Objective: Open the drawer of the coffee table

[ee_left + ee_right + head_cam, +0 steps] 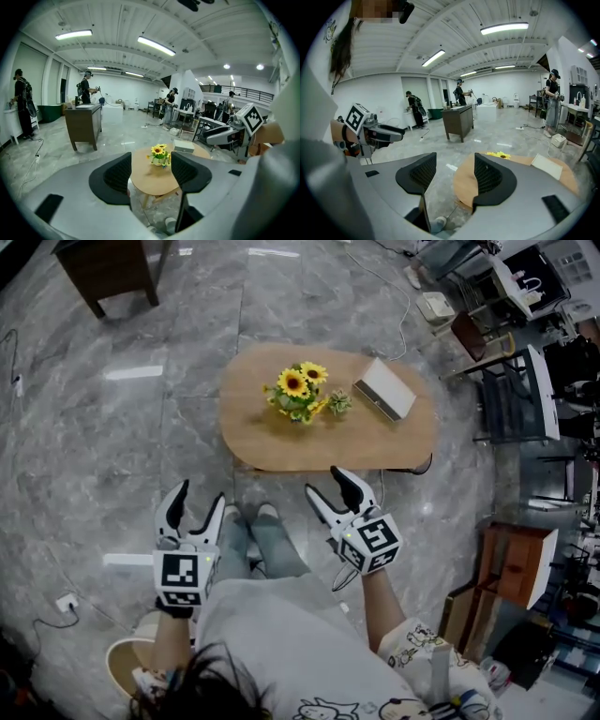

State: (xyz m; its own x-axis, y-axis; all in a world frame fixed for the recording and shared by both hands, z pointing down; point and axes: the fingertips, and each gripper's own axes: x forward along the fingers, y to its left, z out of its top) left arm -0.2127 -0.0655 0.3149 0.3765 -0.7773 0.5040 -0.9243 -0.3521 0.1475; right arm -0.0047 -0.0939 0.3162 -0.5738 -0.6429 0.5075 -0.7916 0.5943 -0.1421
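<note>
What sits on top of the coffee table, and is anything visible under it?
On the coffee table: a sunflower bunch and, beside it, a flat white box. Underneath, the tabletop hides nearly everything from the head view; no drawer shows in any view.

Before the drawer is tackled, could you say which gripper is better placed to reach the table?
Probably the right gripper: open, its tips nearly at the table's near edge. The left gripper, also open, hangs over floor beside the table.

Coffee table (272, 442): oval, light-wood top, level, long axis running 9 to 3 o'clock, standing at 12 o'clock in head view.
</note>
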